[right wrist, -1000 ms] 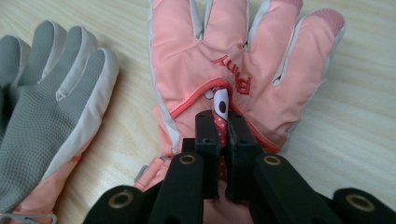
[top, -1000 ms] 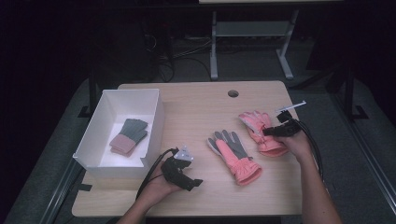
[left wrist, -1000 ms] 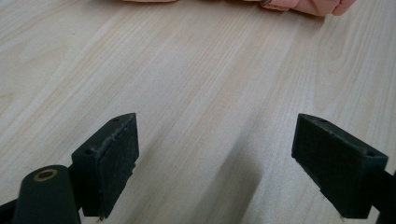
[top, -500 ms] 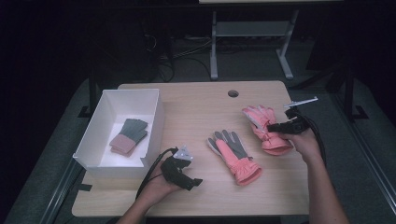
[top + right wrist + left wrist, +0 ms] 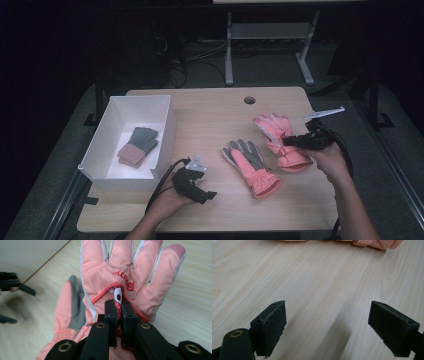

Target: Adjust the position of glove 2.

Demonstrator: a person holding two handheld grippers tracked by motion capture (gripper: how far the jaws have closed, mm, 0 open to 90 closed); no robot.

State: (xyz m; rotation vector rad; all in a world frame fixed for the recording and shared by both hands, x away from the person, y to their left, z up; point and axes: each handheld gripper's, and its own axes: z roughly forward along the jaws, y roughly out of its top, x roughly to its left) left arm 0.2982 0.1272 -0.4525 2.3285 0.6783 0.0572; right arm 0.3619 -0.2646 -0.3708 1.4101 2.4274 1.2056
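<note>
Two pink ski gloves lie on the wooden table (image 5: 210,107). My right gripper (image 5: 289,142) (image 5: 119,307) is shut on a dotted fabric tab at the back of the right-hand pink glove (image 5: 276,131) (image 5: 120,272), whose fingers point away from it. The other pink glove (image 5: 250,167) (image 5: 65,312) lies palm up with its grey palm showing, just left of the first. Near the front edge, my left gripper (image 5: 206,192) (image 5: 327,322) rests low over bare wood with its jaws wide open and nothing between them.
A white open box (image 5: 169,131) stands at the left of the table, with a folded grey and pink pair of gloves (image 5: 137,146) inside. A round cable hole (image 5: 249,100) sits near the far edge. Dark floor and a metal stand lie beyond the table.
The right hand has risen and drifted a little to the right, still pinching the glove's tab, so the glove's back is drawn up. The left hand has stayed put.
</note>
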